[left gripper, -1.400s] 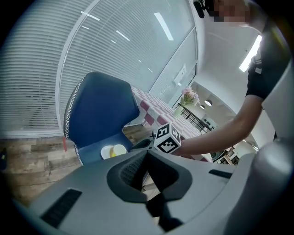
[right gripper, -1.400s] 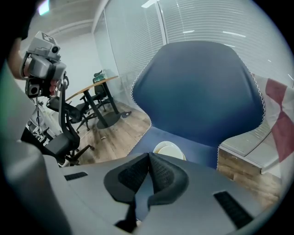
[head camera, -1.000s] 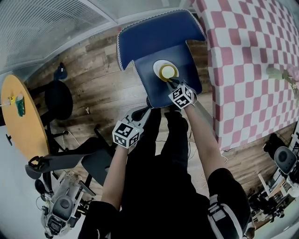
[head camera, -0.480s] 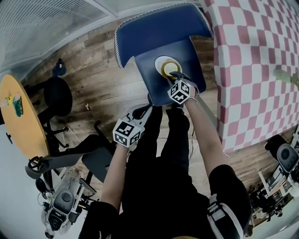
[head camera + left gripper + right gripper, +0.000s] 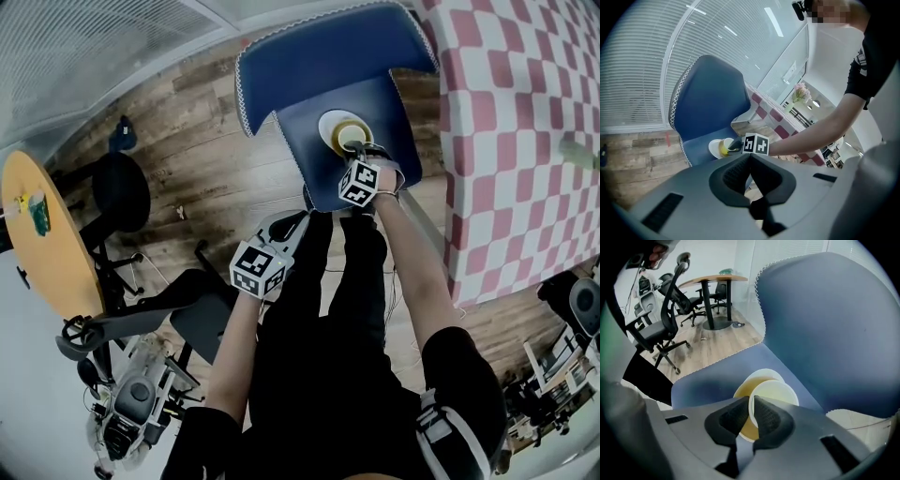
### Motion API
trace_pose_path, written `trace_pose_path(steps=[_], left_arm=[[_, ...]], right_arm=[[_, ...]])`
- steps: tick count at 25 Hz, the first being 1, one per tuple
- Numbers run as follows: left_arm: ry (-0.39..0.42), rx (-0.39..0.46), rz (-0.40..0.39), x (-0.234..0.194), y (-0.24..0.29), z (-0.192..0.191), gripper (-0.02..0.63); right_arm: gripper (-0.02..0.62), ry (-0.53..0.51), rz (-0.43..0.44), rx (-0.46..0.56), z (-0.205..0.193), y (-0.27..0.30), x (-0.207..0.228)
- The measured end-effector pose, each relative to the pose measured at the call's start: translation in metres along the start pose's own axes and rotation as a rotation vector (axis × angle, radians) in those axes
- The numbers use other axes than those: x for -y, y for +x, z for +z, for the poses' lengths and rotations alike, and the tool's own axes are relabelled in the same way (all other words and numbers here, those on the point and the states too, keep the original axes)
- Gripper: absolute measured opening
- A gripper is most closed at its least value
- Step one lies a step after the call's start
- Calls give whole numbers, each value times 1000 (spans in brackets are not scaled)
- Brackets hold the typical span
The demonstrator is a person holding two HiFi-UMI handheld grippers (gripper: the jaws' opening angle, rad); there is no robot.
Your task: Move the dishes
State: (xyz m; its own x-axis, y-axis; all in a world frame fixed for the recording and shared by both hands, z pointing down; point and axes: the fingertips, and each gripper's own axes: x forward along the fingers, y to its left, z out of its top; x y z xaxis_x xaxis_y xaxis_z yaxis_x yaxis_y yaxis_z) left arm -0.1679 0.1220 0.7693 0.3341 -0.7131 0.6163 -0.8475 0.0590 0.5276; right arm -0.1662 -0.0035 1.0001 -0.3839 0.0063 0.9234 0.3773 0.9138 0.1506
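right hand-held gripper (image 5: 751, 419) lowered, closing on bowl (image 5: 776, 392) rim | left hand-held gripper (image 5: 750, 164) closed, empty

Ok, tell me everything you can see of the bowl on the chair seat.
The bowl is small and round, yellow outside and pale cream inside, smooth like ceramic or plastic, and apparently empty. It sits roughly upright on a white plate on the blue chair seat. The right hand-held gripper straddles its near rim, one jaw inside and one outside. The jaws have just been closing and pinch the wall. Nothing else touches it.
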Motion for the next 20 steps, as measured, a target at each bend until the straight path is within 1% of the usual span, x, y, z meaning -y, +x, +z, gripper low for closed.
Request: trace_pose_path(steps=[9, 13, 20], left_arm=[[10, 2, -22, 3, -9, 11, 21], [27, 0, -41, 10, -19, 20, 21], [68, -13, -75, 27, -42, 37, 21]], right_arm=[[38, -8, -61, -4, 11, -20, 12], [38, -13, -81, -8, 18, -40, 13], [40, 32, -116, -14, 33, -85, 15]])
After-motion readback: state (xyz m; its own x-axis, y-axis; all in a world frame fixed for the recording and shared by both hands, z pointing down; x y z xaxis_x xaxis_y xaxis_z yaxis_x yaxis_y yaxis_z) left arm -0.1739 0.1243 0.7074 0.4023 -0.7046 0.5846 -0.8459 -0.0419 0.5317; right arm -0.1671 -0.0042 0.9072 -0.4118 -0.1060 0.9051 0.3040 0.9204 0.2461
